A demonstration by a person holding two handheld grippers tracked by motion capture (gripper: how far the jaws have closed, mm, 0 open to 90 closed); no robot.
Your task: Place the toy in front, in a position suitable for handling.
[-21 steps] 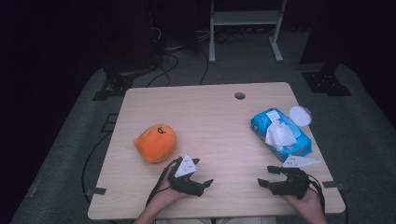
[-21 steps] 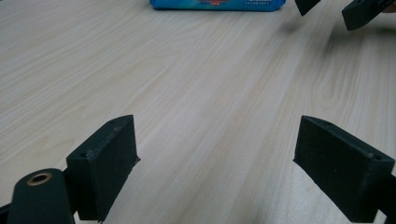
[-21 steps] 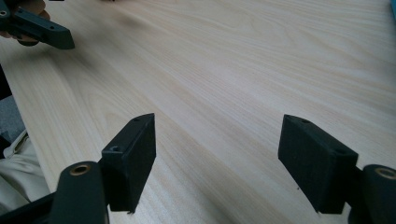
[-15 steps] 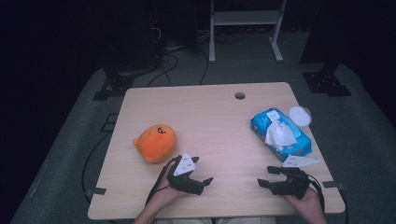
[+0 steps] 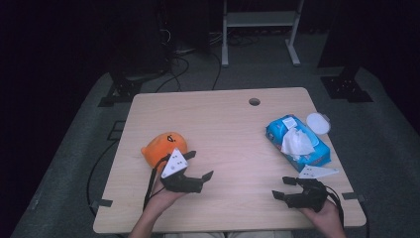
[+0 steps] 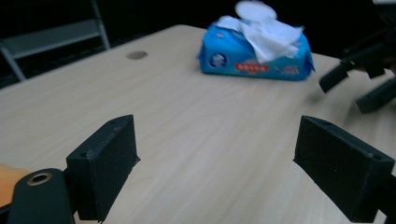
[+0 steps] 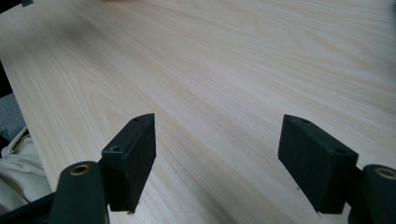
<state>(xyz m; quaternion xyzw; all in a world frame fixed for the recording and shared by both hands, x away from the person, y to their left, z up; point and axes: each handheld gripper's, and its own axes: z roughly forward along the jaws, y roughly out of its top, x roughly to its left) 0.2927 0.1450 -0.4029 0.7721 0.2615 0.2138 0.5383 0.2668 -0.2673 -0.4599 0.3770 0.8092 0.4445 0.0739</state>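
My left gripper (image 5: 199, 165) stands open and empty low over the wooden table (image 5: 228, 129), right beside an orange plush toy (image 5: 161, 145). In the left gripper view its jaws (image 6: 219, 154) are wide apart over bare wood, an orange edge of the plush (image 6: 6, 179) shows at the bottom left, and a blue wipes pack (image 6: 256, 53) lies ahead. My right gripper (image 5: 281, 187) is open near the front right corner, below the wipes pack (image 5: 297, 144). Only bare wood lies between its jaws (image 7: 224, 154).
A white round lid (image 5: 317, 122) lies at the table's right edge behind the pack. A cable hole (image 5: 254, 101) sits near the far edge. Dark floor with cables and a metal stand (image 5: 257, 29) lies beyond. Pale trousers (image 7: 18, 177) show past the front edge.
My left gripper has moved away from the person and to the left, ending close beside the orange plush. The right gripper has kept still.
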